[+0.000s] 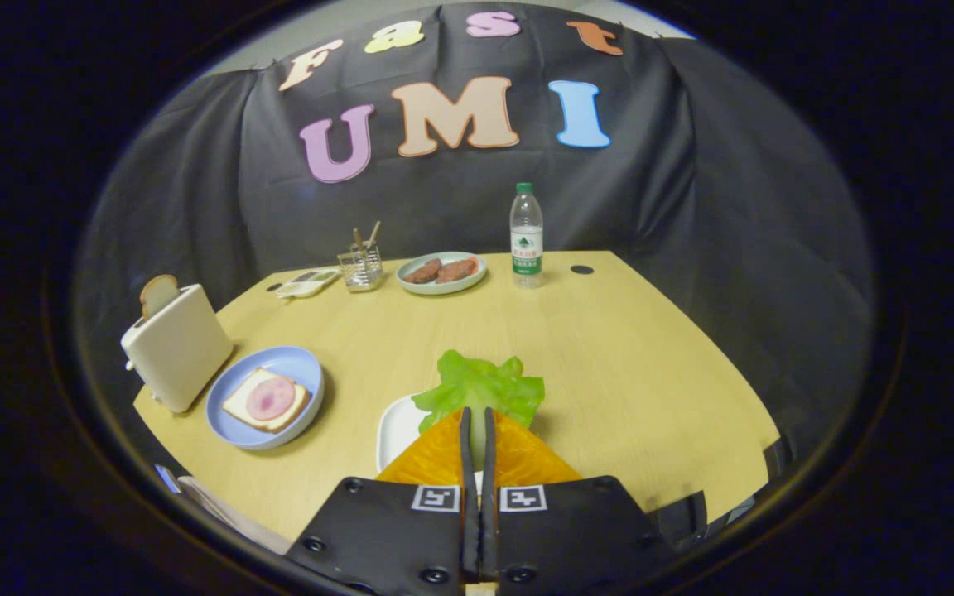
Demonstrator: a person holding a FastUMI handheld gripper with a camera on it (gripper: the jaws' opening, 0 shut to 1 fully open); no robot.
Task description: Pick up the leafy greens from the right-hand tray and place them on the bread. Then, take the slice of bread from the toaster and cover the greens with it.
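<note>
- In the gripper view, the gripper (pixel 478 422) has its two fingers nearly together, with just a thin slit between them.
- The leafy greens (pixel 484 387) stick out just ahead of the fingertips, and the stem end seems pinched in the slit, though the fingers hide that spot.
- The greens sit over the white tray (pixel 398 428) near the front edge of the desk (pixel 626 364).
- The leaf looks light, thin and floppy, so it will bend and droop. It can tear, so the thick stem end is the best place to hold.
- The bread (pixel 266 401) lies on the blue plate (pixel 233 385) near the left edge, with a pink round slice on top.
- The toaster (pixel 179 348) stands just left of the plate, and the slice of bread (pixel 159 294) pokes out of its top. That slice looks stiff and dry, easy to grip by its top edge.
- The lower part of that slice is hidden inside the toaster.
- The fingers cover much of the tray.
</note>
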